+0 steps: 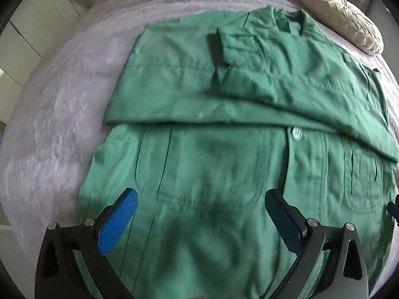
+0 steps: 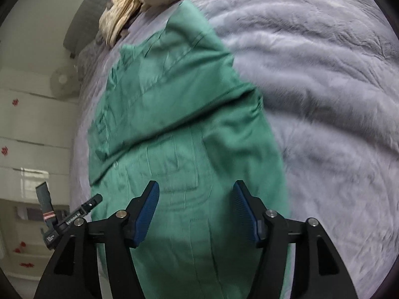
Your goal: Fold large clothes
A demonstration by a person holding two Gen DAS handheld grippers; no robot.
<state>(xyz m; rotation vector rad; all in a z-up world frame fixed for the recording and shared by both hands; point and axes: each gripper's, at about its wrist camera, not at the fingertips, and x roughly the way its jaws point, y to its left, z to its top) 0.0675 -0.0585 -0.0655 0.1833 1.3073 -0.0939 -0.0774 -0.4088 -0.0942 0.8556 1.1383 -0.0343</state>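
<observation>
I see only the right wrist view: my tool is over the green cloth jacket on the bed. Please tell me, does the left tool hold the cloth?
Observer: No. The left tool stands open over the green cloth jacket. Its blue ribbed pads are wide apart, with nothing clamped between them.
Operator: Where does the folded sleeve end?
Observer: Its cuff lies on the chest, beside the collar.
Operator: Is any button showing?
Observer: Yes, one pale round button, just below the sleeve's lower edge.
</observation>
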